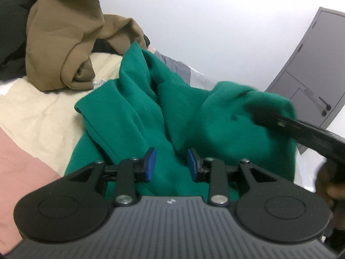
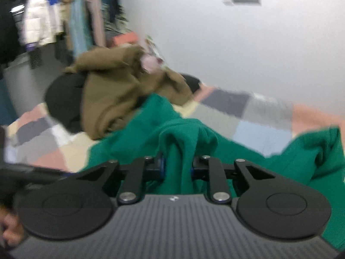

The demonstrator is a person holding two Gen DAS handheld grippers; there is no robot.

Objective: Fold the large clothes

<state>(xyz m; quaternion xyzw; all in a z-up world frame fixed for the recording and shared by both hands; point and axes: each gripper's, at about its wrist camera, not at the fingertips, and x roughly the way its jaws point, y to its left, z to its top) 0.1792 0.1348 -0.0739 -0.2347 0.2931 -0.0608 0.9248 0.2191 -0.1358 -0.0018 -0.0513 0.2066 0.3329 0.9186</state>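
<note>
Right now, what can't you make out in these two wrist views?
- Green garment: type and full outline unknown; bunched, and the left gripper body covers its near part in the left wrist view.
- Right gripper: a fold of green cloth hides its pads in the right wrist view.
- Black item under the brown garment: mostly covered, motion-blurred.
- Hanging clothes: too blurred for detail, cut by the top edge.

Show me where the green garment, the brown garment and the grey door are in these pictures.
green garment (image 1: 133, 116), left wrist view, on its flat middle panel.
brown garment (image 1: 62, 32), left wrist view, on its broad upper fold.
grey door (image 1: 312, 64), left wrist view, on its upper panel.
</note>
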